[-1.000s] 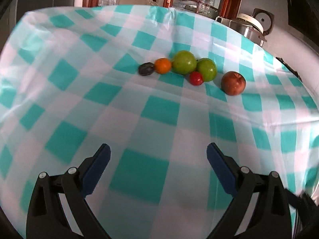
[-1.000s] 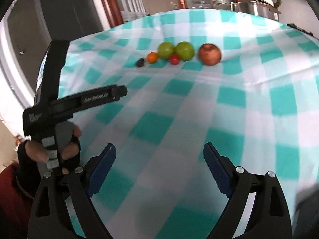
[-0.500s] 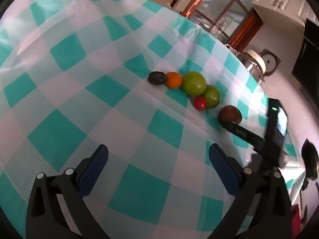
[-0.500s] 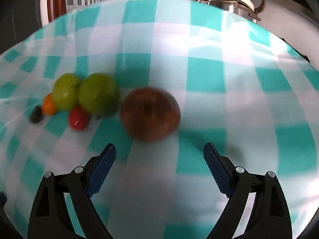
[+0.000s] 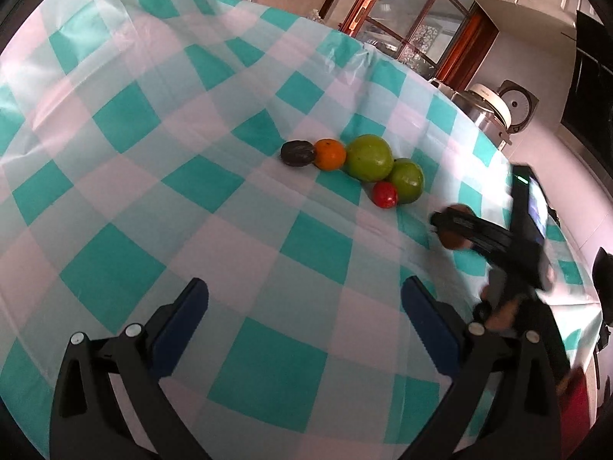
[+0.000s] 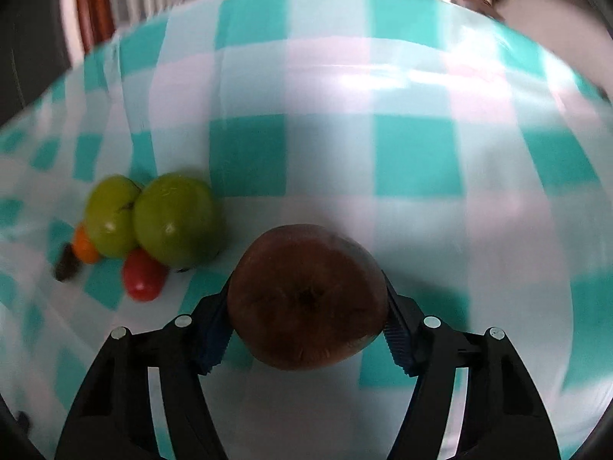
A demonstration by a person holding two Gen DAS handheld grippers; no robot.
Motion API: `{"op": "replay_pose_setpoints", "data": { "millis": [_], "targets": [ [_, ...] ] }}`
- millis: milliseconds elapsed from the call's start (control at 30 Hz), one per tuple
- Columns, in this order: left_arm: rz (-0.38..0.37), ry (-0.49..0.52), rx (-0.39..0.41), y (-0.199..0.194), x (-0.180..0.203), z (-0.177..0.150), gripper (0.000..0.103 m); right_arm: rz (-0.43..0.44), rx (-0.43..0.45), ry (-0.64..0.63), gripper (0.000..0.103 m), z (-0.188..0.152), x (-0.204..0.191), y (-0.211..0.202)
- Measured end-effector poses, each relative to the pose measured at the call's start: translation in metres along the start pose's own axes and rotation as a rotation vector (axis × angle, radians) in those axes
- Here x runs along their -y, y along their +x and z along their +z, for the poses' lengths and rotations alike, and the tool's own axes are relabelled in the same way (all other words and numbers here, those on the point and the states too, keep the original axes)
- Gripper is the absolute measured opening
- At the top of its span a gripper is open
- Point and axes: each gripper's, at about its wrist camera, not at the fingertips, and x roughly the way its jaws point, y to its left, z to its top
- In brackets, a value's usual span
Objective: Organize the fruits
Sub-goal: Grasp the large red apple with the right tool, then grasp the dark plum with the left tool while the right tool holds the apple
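Observation:
A brown-red apple [image 6: 306, 299] sits between the blue pads of my right gripper [image 6: 306, 293], whose jaws are closing, and both pads touch its sides. In the left wrist view the right gripper [image 5: 454, 226] covers most of that apple [image 5: 450, 244]. To its left lie a small red tomato [image 5: 385, 194], two green fruits [image 5: 408, 180] [image 5: 369, 157], an orange [image 5: 330, 154] and a dark fruit [image 5: 297, 154] in a row. My left gripper [image 5: 302, 287] hangs open over bare cloth, well short of the row.
A teal-and-white checked cloth [image 5: 115, 276] covers the table. Behind the far edge stand a rice cooker [image 5: 494, 103], a metal pot and a glass-fronted wooden cabinet [image 5: 406, 11]. A person's hand [image 5: 502, 306] holds the right gripper at the table's right side.
My right gripper has come in over the brown-red apple and narrowed its jaws around it. The left wrist view has rolled a little; the other fruits have not moved.

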Motion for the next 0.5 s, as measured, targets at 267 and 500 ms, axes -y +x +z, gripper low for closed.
{"op": "replay_pose_setpoints", "data": {
  "millis": [267, 500],
  "targets": [
    [-0.001, 0.014, -0.088, 0.012, 0.003, 0.002, 0.101, 0.097, 0.075, 0.193, 0.066, -0.026, 0.04, -0.028],
    [0.147, 0.25, -0.082, 0.056, 0.025, 0.039, 0.1, 0.136, 0.067, 0.22, 0.066, -0.028, 0.041, -0.031]
  ]
}}
